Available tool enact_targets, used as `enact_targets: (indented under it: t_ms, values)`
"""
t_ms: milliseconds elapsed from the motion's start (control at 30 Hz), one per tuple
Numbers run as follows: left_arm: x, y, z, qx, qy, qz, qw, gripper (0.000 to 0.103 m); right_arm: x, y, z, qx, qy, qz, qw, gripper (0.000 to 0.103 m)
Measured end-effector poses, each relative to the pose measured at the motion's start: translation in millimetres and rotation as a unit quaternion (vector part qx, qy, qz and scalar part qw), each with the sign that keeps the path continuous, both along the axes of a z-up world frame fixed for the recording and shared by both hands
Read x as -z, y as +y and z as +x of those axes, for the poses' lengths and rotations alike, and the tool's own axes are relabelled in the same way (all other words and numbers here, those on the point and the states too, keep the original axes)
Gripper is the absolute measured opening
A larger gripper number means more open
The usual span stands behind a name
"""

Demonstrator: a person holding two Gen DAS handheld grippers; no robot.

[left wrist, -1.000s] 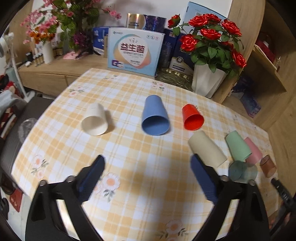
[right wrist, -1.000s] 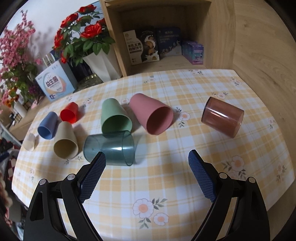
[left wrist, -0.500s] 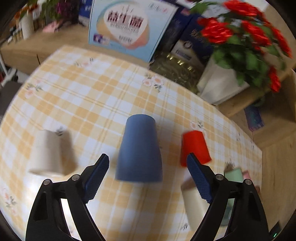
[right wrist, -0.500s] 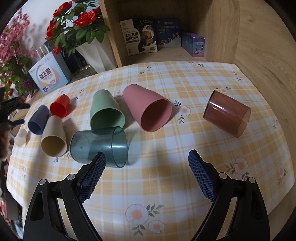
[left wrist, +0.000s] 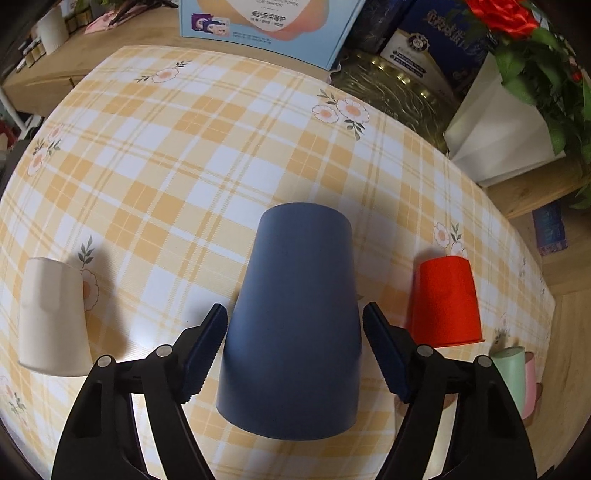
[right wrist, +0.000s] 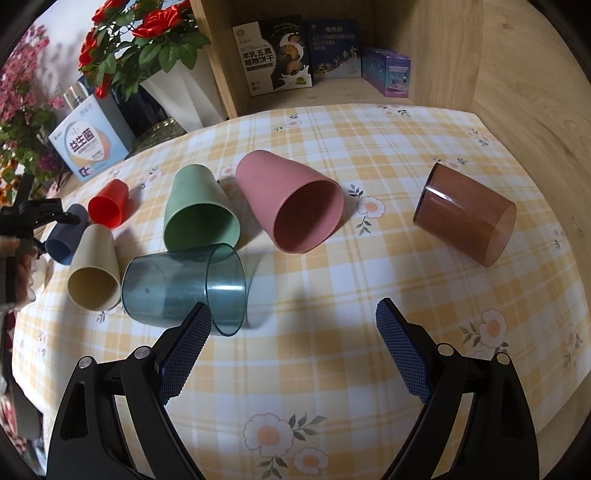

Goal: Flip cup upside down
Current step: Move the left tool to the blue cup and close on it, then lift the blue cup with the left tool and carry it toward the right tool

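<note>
A blue cup [left wrist: 295,325] lies on its side on the checked tablecloth, mouth toward me. My left gripper [left wrist: 293,350] is open and straddles it, one finger on each side, small gaps showing at both. The blue cup also shows far left in the right wrist view [right wrist: 66,236], with the left gripper over it. My right gripper [right wrist: 293,350] is open and empty above the tablecloth, near the teal clear cup [right wrist: 184,288].
Lying on their sides: white cup [left wrist: 51,317], red cup [left wrist: 447,302], beige cup [right wrist: 94,273], green cup [right wrist: 199,210], pink cup [right wrist: 295,206], brown clear cup [right wrist: 465,214]. A rose vase [left wrist: 502,129] and boxes [left wrist: 269,29] stand behind the table; wooden shelf [right wrist: 332,85] at the back.
My left gripper has moved forward and down onto the blue cup, and its fingers now flank it more closely. The right gripper has edged slightly closer to the cups.
</note>
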State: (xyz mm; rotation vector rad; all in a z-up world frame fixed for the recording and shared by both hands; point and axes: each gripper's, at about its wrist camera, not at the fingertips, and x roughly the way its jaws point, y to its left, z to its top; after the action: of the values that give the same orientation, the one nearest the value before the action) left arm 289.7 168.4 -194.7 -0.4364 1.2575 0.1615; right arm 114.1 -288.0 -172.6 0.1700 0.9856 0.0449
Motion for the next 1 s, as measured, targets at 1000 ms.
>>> enact_targets:
  t_ms: [1000]
  values:
    - [2, -38, -100, 0.086, 0.042, -0.022, 0.9952, 0.067, -22, 1, -26, -0.003, -0.026, 0.017, 1.0, 0.087]
